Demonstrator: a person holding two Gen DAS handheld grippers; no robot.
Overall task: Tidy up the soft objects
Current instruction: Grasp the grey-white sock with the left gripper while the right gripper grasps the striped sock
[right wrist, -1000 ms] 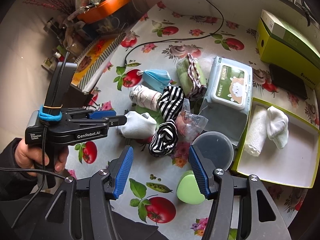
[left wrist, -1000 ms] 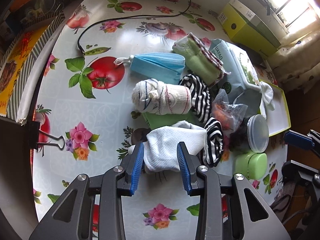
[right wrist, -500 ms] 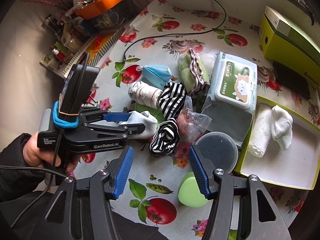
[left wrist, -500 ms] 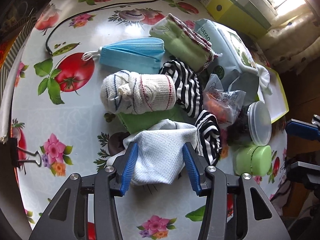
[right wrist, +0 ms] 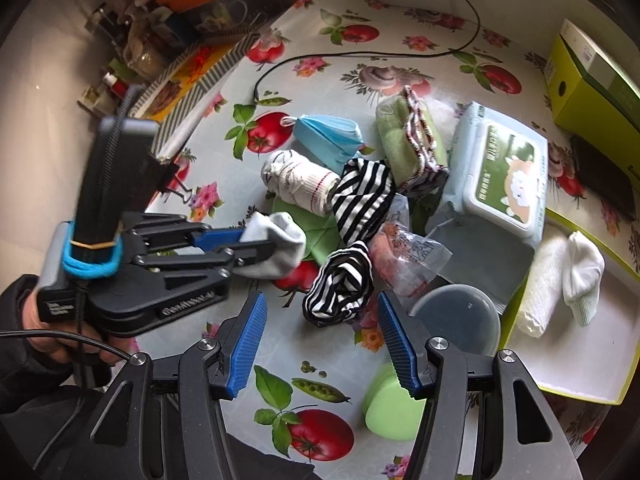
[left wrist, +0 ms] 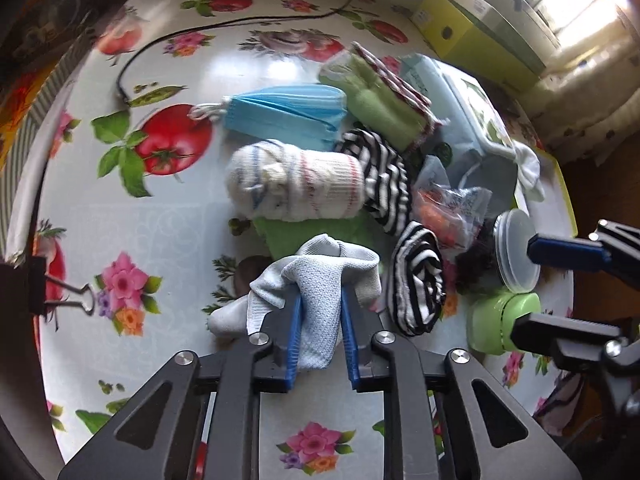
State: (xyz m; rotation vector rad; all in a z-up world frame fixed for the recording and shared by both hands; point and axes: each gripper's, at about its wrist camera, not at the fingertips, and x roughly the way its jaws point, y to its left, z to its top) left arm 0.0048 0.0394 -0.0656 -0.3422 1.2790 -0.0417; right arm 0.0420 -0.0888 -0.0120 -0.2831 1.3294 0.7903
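My left gripper [left wrist: 320,300] is shut on a white sock [left wrist: 320,280] at the near edge of the pile; it also shows in the right wrist view [right wrist: 256,248], with the sock [right wrist: 280,248] bunched in its fingers. Behind it lie a rolled white sock [left wrist: 296,184], two striped socks [left wrist: 418,280] [left wrist: 384,176], a blue face mask [left wrist: 284,110] and a green cloth [left wrist: 384,104]. My right gripper [right wrist: 320,340] is open and empty above a striped sock [right wrist: 340,288]. The green tray [right wrist: 592,360] at the right holds a white sock [right wrist: 582,276] and a white roll [right wrist: 540,288].
A wet-wipes pack [right wrist: 500,168], a crinkled plastic bag [right wrist: 408,256], a round clear lid [right wrist: 460,316] and a green round container [right wrist: 394,408] crowd the pile's right side. A black cable [right wrist: 360,56] and a yellow-green box [right wrist: 592,80] lie at the back. A binder clip [left wrist: 60,292] sits left.
My left gripper moved forward over the white sock and shut on it, bunching it up between the fingers. My right gripper stayed open and hardly moved.
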